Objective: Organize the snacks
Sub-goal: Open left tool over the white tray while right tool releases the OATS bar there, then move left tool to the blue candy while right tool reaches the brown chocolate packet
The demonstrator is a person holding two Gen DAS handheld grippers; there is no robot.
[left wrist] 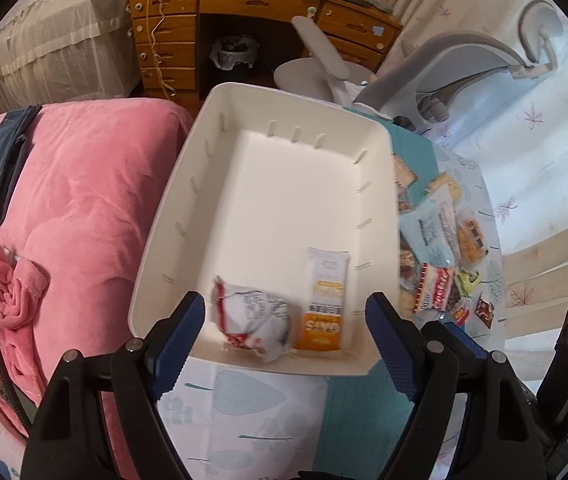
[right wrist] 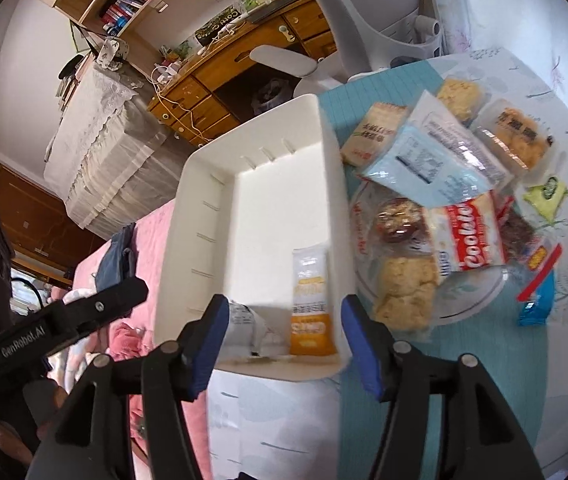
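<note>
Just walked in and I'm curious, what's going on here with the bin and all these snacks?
Someone is sorting snacks with a handheld gripper in each hand. The left gripper and right gripper both hang open and empty near the white bin's front edge. Two packets lie inside it: an orange oat bar and a crumpled red-and-white wrapper. The rest, including a Cookies pack and a pale blue pouch, lie piled on the table beside the bin.

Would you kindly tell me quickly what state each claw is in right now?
Left claw: open, holding nothing, above the white bin's near end.
Right claw: open, holding nothing.
</note>
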